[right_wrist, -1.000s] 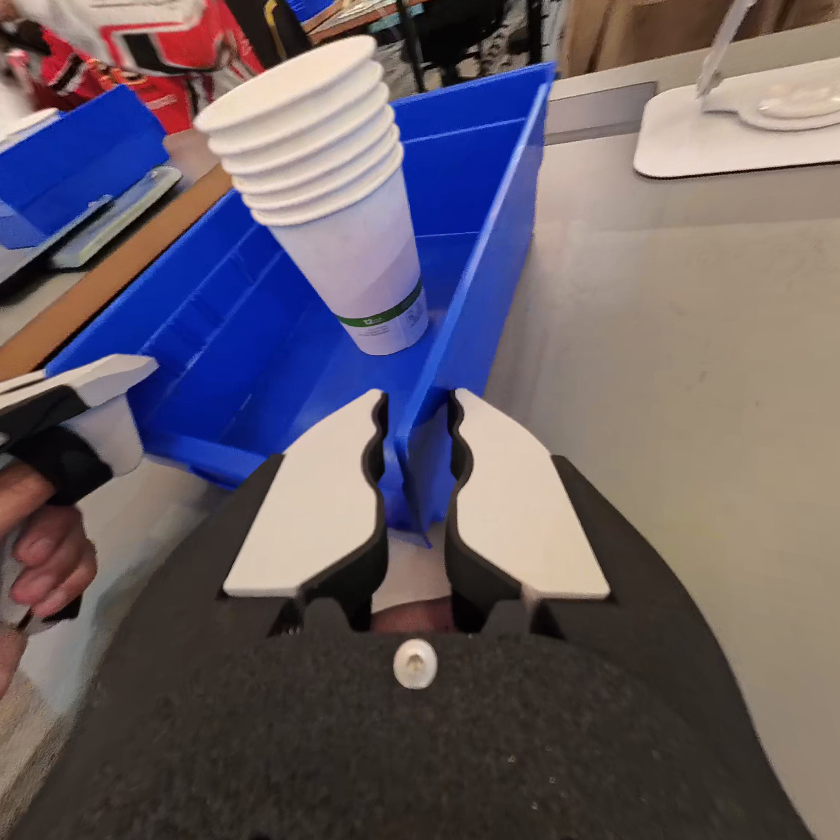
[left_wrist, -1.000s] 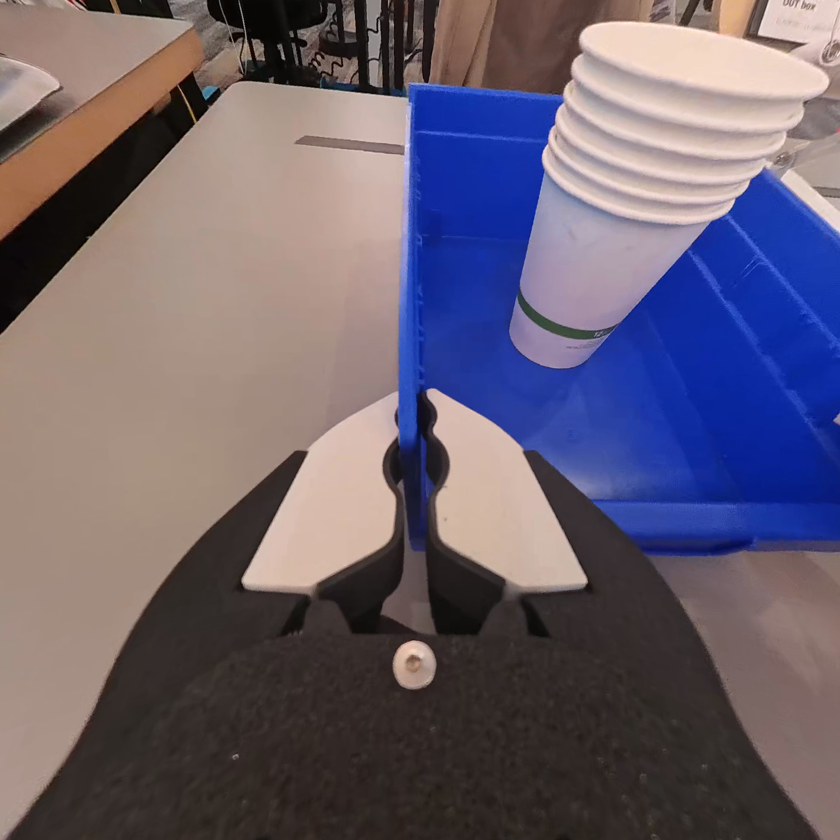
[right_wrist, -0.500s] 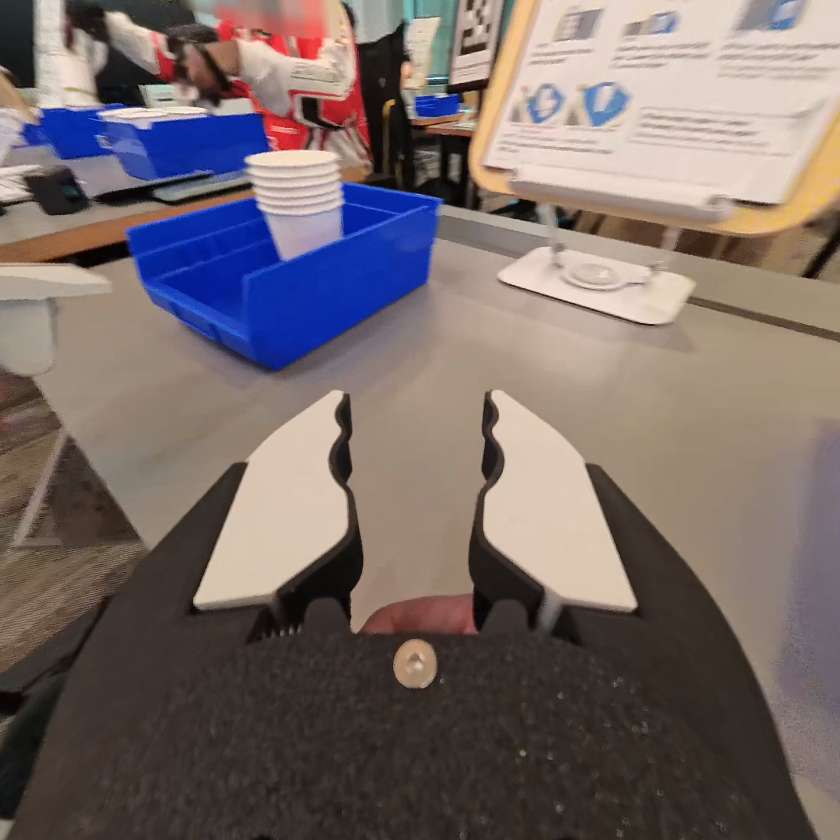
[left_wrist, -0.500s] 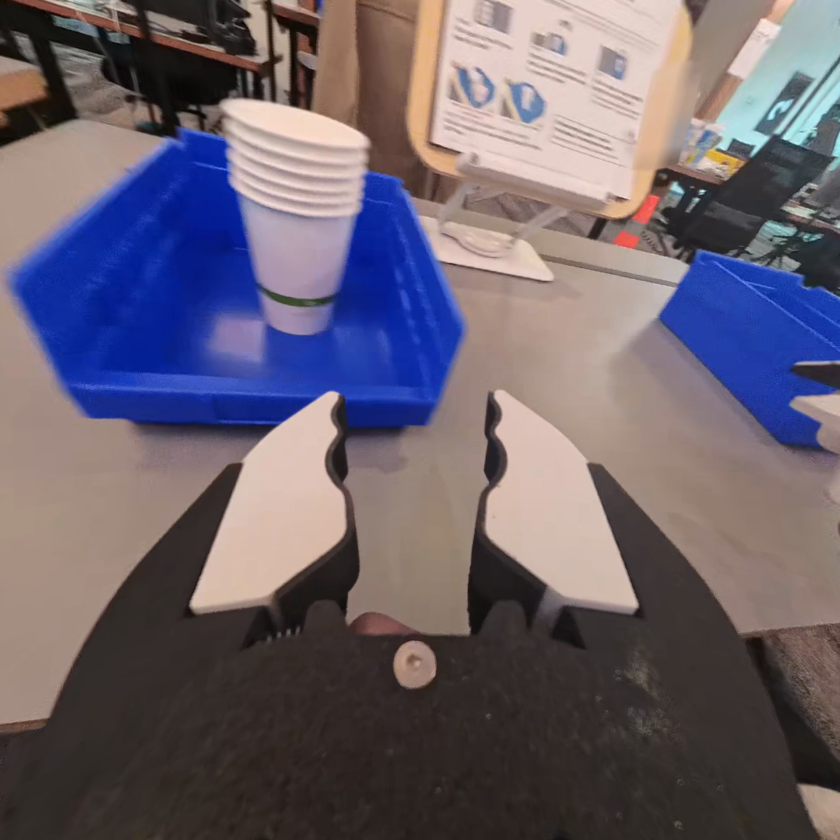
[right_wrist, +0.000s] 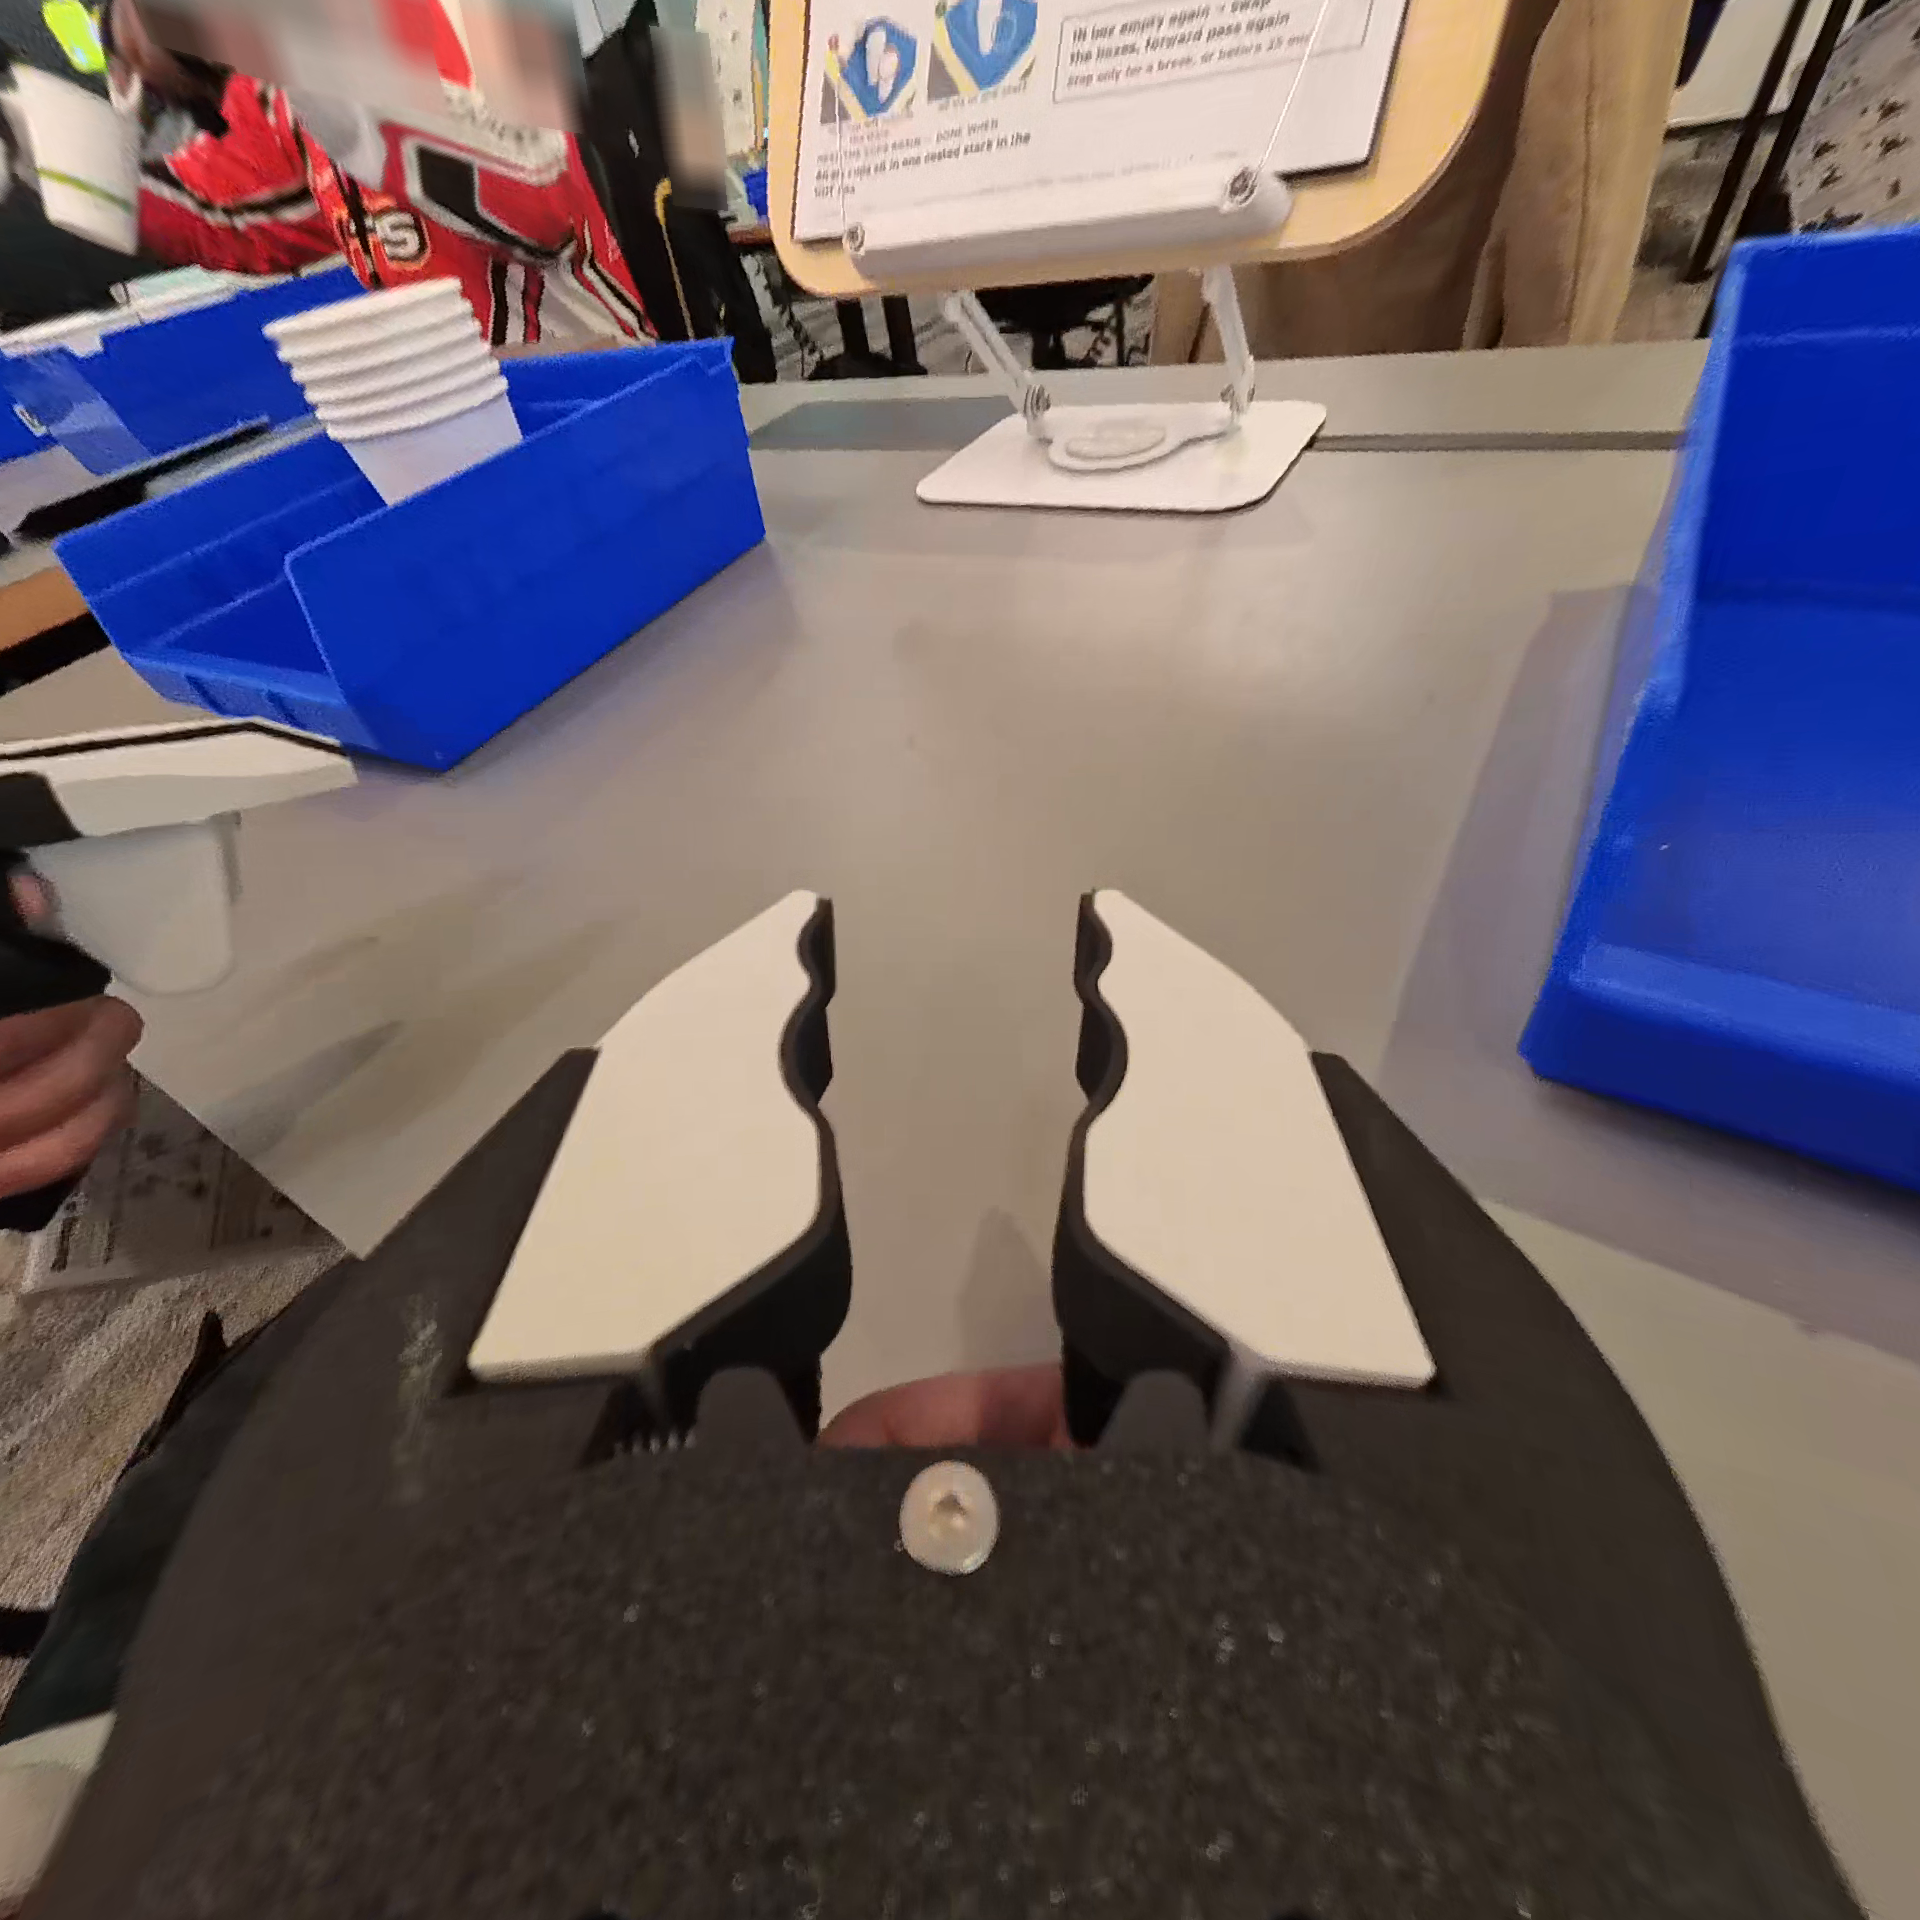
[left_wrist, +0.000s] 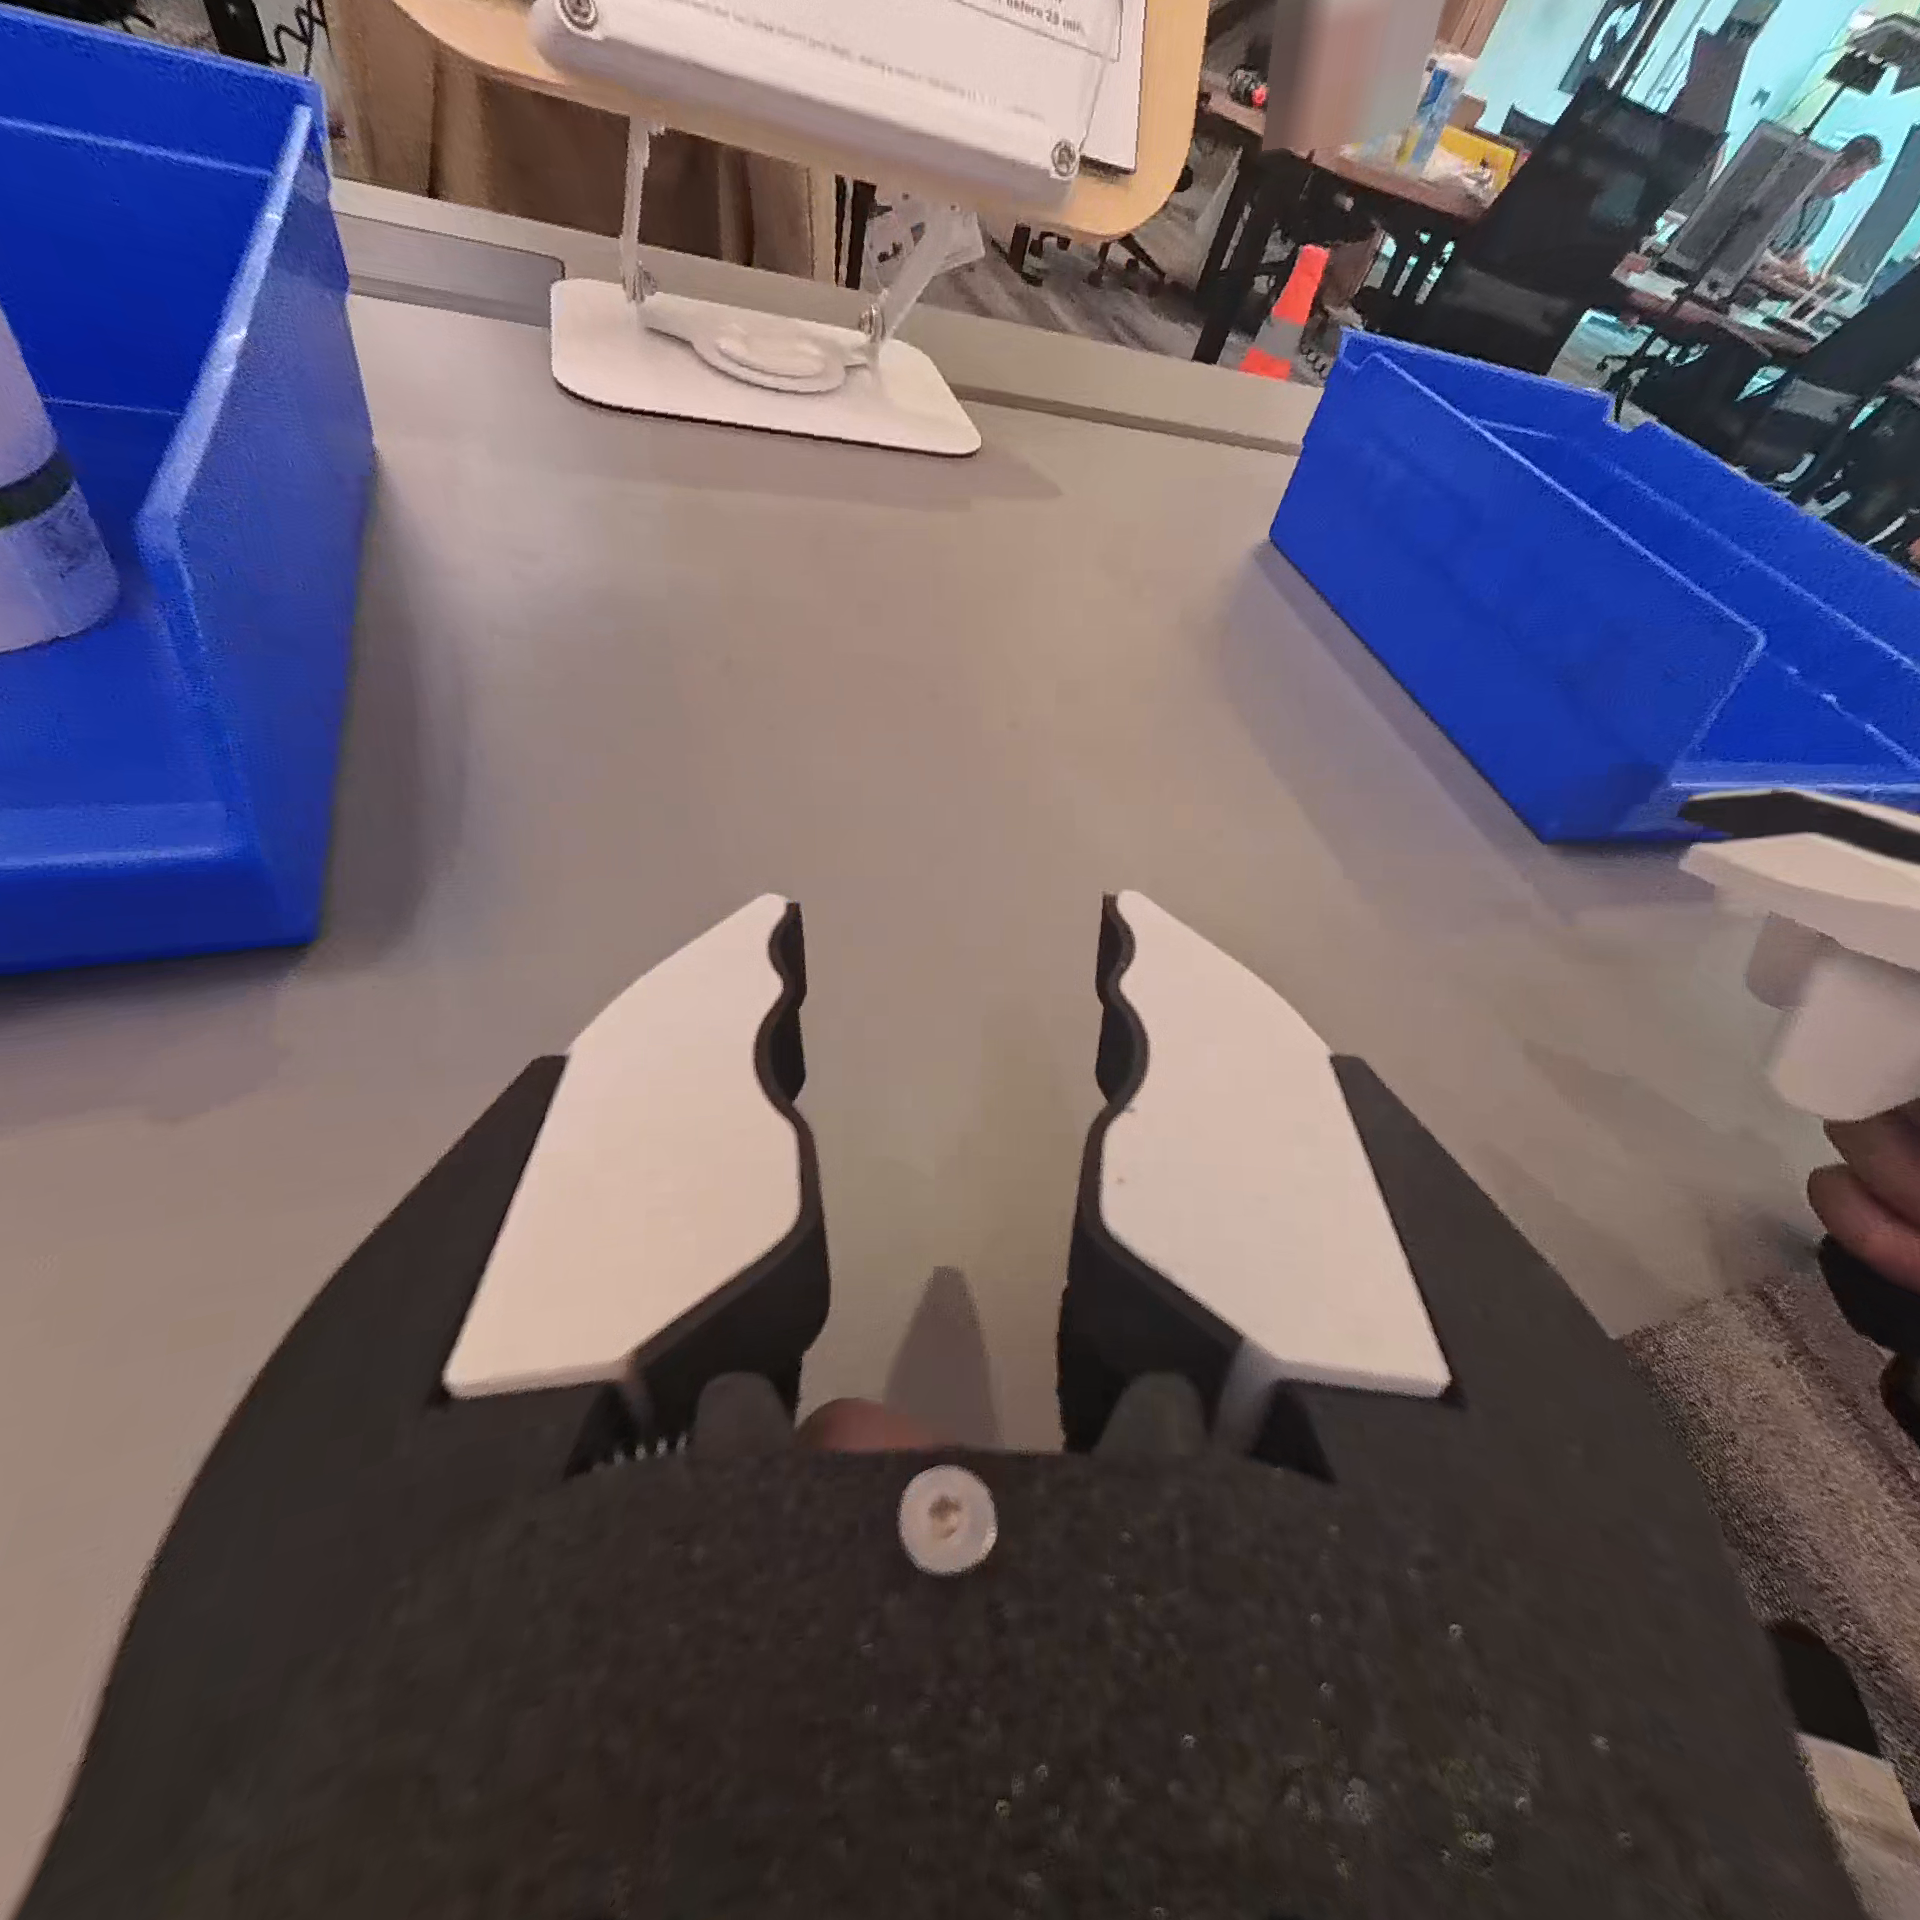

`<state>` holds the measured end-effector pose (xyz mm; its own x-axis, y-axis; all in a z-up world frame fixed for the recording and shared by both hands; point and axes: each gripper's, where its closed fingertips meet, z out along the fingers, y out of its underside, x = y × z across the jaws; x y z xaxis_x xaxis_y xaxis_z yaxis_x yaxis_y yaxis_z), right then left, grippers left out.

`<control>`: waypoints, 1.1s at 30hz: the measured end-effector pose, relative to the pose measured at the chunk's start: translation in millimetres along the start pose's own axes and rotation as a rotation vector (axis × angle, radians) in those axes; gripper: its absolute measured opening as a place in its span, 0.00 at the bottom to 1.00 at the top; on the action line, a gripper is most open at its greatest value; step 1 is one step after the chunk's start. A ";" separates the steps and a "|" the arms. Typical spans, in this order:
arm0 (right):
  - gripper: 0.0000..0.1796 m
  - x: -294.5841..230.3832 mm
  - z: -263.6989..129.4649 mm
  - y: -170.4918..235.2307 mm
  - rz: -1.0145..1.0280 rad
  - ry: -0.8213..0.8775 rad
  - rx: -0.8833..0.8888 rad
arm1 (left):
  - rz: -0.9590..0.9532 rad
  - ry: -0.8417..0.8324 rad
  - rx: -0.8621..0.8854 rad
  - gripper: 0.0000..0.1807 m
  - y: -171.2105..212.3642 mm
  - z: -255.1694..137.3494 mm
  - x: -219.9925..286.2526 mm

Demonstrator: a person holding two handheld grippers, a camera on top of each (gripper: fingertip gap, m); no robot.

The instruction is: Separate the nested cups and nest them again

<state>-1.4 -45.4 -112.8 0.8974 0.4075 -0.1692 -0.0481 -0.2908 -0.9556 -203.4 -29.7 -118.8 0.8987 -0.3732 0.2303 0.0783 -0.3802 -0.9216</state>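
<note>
Nearest the cameras, the left gripper (left_wrist: pixel 948 909) and the right gripper (right_wrist: pixel 951 904) both hover over the near edge of the flat grey table (right_wrist: pixel 1039 665), each with its white-faced black jaws spread apart and nothing between them. Farther in, toward the table's left edge, an open-fronted blue plastic bin (right_wrist: pixel 499 592) holds the stack of nested white paper cups (right_wrist: pixel 400 379), standing upright on the bin's floor. A second, similar blue plastic bin (right_wrist: pixel 1787 727) sits by the right edge. At the far edge stands a white-based stand with a wooden instruction board (right_wrist: pixel 1122 135).
</note>
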 end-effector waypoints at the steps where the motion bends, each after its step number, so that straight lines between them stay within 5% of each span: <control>1: 0.24 2.1 0.0 -2.4 0.002 0.006 0.012 | -0.002 0.002 0.000 0.30 -0.4 0.2 -0.3; 11: 0.22 16.6 7.9 -14.6 0.002 -0.006 0.012 | 0.039 -0.060 0.000 0.31 -6.3 -7.7 -22.3; 18: 0.21 13.7 12.5 -13.9 0.048 -0.041 0.013 | 0.135 -0.276 -0.018 0.37 -67.2 -32.1 -159.7; 27: 0.20 5.2 17.3 -5.5 0.006 -0.043 -0.028 | 0.061 -0.258 -0.254 0.43 -90.6 48.7 -259.0; 33: 0.20 18.1 13.4 -5.8 0.028 -0.004 -0.025 | 0.094 -0.185 -0.332 0.49 -91.7 98.2 -258.3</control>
<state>9.2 -24.7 -113.5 0.8943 0.4020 -0.1965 -0.0618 -0.3239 -0.9441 -400.3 184.7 -124.4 0.9603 -0.2720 0.0619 -0.1244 -0.6163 -0.7776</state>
